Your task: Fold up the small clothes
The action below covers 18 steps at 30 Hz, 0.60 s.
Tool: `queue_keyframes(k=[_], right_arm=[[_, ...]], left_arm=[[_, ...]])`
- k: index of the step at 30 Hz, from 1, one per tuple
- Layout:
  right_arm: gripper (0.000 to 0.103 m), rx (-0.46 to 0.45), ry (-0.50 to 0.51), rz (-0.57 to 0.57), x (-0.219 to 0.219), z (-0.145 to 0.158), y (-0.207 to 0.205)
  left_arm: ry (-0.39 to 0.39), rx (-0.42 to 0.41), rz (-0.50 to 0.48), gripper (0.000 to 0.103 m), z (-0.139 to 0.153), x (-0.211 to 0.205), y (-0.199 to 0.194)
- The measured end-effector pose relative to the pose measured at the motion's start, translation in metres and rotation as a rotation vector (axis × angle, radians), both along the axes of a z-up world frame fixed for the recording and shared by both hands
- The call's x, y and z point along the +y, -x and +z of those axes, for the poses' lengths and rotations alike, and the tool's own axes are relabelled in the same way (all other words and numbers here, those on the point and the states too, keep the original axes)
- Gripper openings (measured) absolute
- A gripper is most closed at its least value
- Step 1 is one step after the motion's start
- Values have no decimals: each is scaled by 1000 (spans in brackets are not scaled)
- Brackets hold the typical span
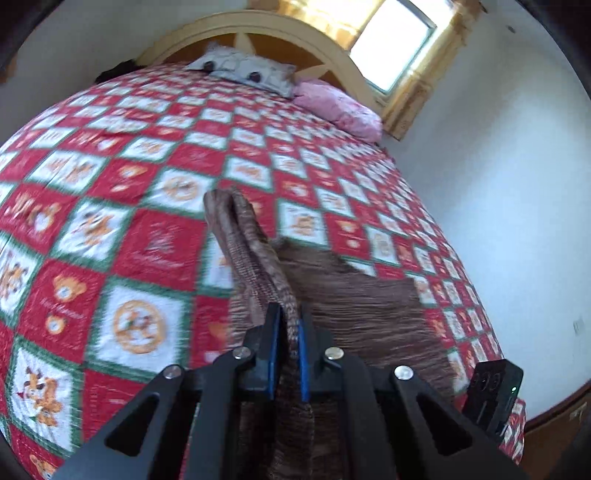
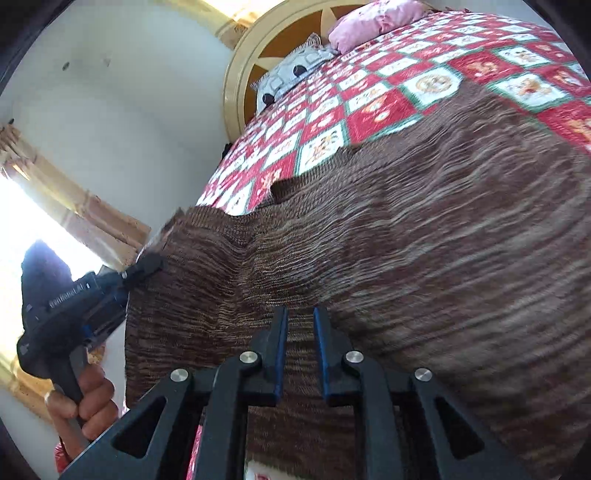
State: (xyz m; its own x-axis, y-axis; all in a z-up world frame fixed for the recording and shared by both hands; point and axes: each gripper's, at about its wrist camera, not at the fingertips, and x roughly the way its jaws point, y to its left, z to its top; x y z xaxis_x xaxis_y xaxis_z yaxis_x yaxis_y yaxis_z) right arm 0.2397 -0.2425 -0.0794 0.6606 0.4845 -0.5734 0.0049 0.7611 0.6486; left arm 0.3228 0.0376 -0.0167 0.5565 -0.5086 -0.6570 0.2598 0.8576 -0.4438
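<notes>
A brown ribbed knit garment [image 2: 424,229] lies spread over the quilt, with its near edge lifted off the bed. My left gripper [image 1: 290,322] is shut on a bunched fold of the brown garment [image 1: 255,258], which stands up between its blue pads. In the right wrist view the left gripper [image 2: 149,264] pinches the garment's left corner, and a hand [image 2: 86,402] holds its handle. My right gripper [image 2: 301,318] is shut on the garment's near edge, and knit fabric fills the narrow gap between its fingers. Part of the right gripper's body [image 1: 495,395] shows at the garment's right side.
The bed carries a red, white and green checked quilt [image 1: 129,206]. A grey pillow [image 1: 243,70] and a pink pillow [image 1: 340,107] lie by the arched headboard [image 1: 258,26]. A bright window [image 1: 391,44] is behind, and a white wall [image 1: 498,177] runs along the bed's right side.
</notes>
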Motion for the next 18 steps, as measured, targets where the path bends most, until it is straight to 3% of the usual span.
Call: queue_keyframes(k=[4, 7, 10, 14, 15, 16, 18], right_arm=[[15, -30, -11, -36, -26, 12, 22], [15, -40, -20, -73, -46, 15, 35], [15, -64, -36, -90, -62, 10, 47], [18, -87, -84, -71, -70, 7, 56], [34, -94, -107, -61, -70, 8, 56], [63, -94, -126, -53, -70, 10, 55], [87, -105, -178, -37, -64, 17, 49]], left_arm=[[-11, -25, -98, 4, 12, -55, 6], [-64, -44, -151, 5, 14, -101, 8], [-63, -56, -167, 5, 14, -113, 10], [-84, -68, -102, 5, 10, -88, 18], [-77, -61, -67, 5, 9, -74, 20], [-71, -59, -22, 5, 7, -56, 22], [-78, -64, 79, 6, 2, -21, 28]])
